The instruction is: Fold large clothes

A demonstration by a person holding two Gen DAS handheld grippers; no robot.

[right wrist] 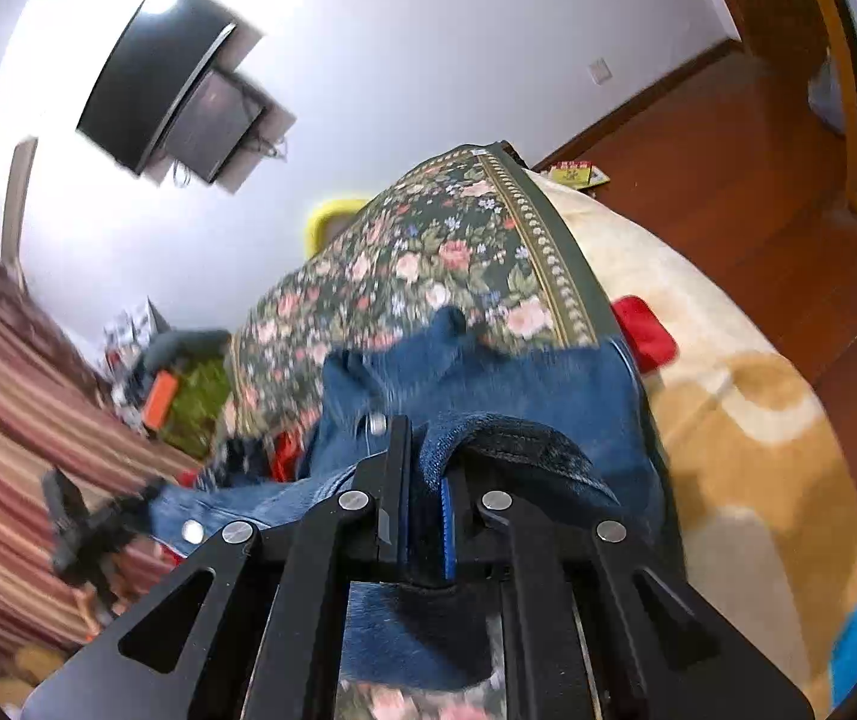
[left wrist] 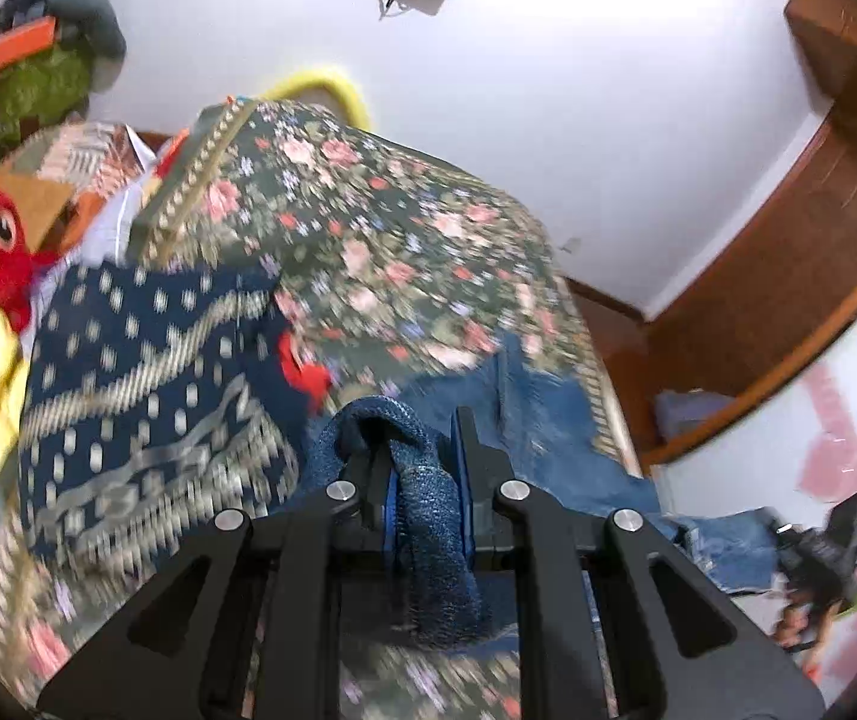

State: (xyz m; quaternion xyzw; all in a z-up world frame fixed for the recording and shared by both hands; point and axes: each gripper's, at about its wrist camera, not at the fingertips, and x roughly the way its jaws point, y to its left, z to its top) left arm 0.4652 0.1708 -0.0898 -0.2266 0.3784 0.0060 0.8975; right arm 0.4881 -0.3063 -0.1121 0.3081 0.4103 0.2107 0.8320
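Left gripper (left wrist: pixel 422 456) and right gripper (right wrist: pixel 422 468) each clamp the blue denim garment (right wrist: pixel 548 372) above the near floral bedspread (left wrist: pixel 368 228).

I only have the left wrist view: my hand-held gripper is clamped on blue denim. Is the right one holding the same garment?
Observer: Yes, the right hand-held gripper is shut on a fold of the blue denim garment.
Operator: What lies past the bedspread's border on that side?
Observer: A cream and tan blanket, with a red item on it at the border.
Operator: Anything on the floor?
Observer: A small colourful packet beside the bed.
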